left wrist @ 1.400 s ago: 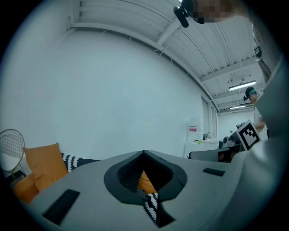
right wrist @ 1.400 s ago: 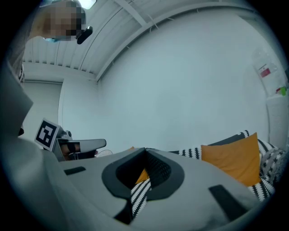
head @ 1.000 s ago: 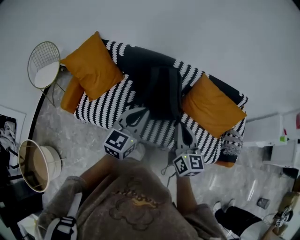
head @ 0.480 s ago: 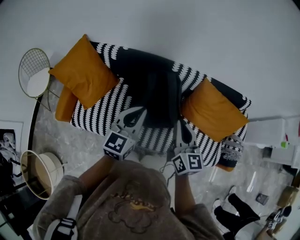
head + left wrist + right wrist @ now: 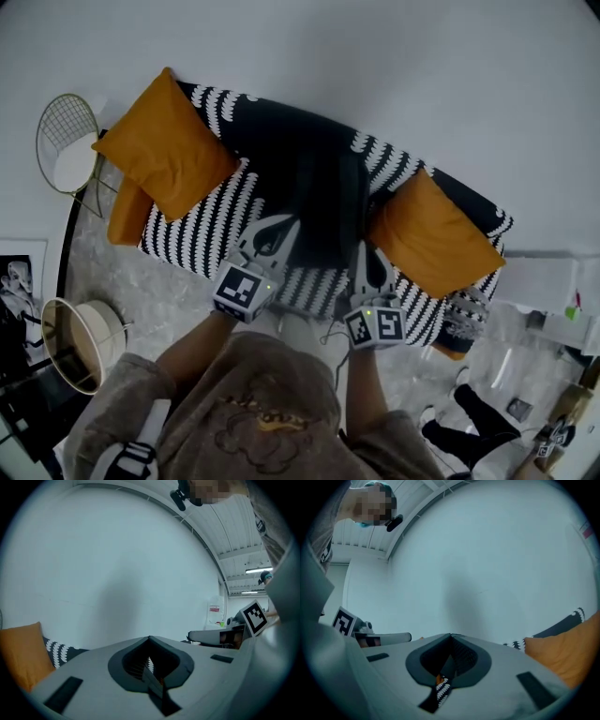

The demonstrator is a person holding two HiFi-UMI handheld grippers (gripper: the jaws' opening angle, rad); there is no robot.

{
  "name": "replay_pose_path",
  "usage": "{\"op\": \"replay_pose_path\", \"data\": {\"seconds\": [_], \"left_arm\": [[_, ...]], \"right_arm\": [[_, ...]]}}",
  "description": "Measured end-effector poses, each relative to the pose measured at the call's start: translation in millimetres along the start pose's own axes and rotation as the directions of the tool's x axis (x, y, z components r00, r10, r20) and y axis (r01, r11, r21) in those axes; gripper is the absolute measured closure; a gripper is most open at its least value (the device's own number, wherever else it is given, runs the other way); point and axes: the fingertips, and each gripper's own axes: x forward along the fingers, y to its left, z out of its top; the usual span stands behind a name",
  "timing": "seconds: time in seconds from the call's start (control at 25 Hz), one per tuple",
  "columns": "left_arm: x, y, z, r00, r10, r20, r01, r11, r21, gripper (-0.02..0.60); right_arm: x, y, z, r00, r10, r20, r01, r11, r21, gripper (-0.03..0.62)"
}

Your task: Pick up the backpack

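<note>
The black backpack [image 5: 314, 192] leans against the middle of the black-and-white patterned sofa [image 5: 202, 230], between two orange cushions. In the head view my left gripper [image 5: 275, 227] is shut with nothing in it, its tip over the seat just at the backpack's lower left edge. My right gripper [image 5: 367, 257] is also shut and holds nothing, just off the backpack's lower right corner. In the left gripper view the closed left gripper [image 5: 150, 640] points at the white wall, and the right gripper view shows the closed right gripper [image 5: 451, 636] doing the same. The backpack is hidden in both gripper views.
An orange cushion [image 5: 161, 141] lies on the sofa's left end and another orange cushion [image 5: 433, 234] on its right. A gold wire chair [image 5: 67, 142] stands left of the sofa and a round basket [image 5: 82, 336] nearer me. Another person's legs [image 5: 464, 433] are at the lower right.
Both grippers have moved forward toward the sofa and sunk a little, still shut. Their tips are now closer to the backpack's lower edge.
</note>
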Motion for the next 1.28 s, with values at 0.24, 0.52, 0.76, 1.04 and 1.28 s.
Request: {"op": "replay_pose_path", "data": {"seconds": [0.24, 0.52, 0.76, 1.04, 1.28], "left_arm": [[36, 15, -23, 1.0, 0.009, -0.019, -0.009, 1.0, -0.011, 0.58], [80, 25, -67, 0.999, 0.007, -0.049, -0.008, 1.0, -0.015, 0.58], [98, 39, -94, 0.996, 0.007, -0.091, -0.01, 0.999, -0.033, 0.535], [121, 52, -129, 0.99, 0.002, -0.143, -0.017, 0.995, -0.1, 0.16], [137, 64, -165, 0.974, 0.001, -0.228, -0.035, 0.988, -0.147, 0.112]], "right_arm": [[27, -27, -22, 1.0, 0.004, -0.021, -0.003, 1.0, 0.017, 0.589], [59, -64, -55, 1.0, 0.017, -0.025, -0.016, 0.999, 0.033, 0.589], [82, -73, -81, 0.996, 0.053, -0.065, -0.049, 0.996, 0.068, 0.587], [106, -87, -119, 0.979, 0.094, -0.18, -0.072, 0.99, 0.123, 0.285], [120, -115, -161, 0.958, 0.075, -0.275, -0.044, 0.992, 0.116, 0.26]]}}
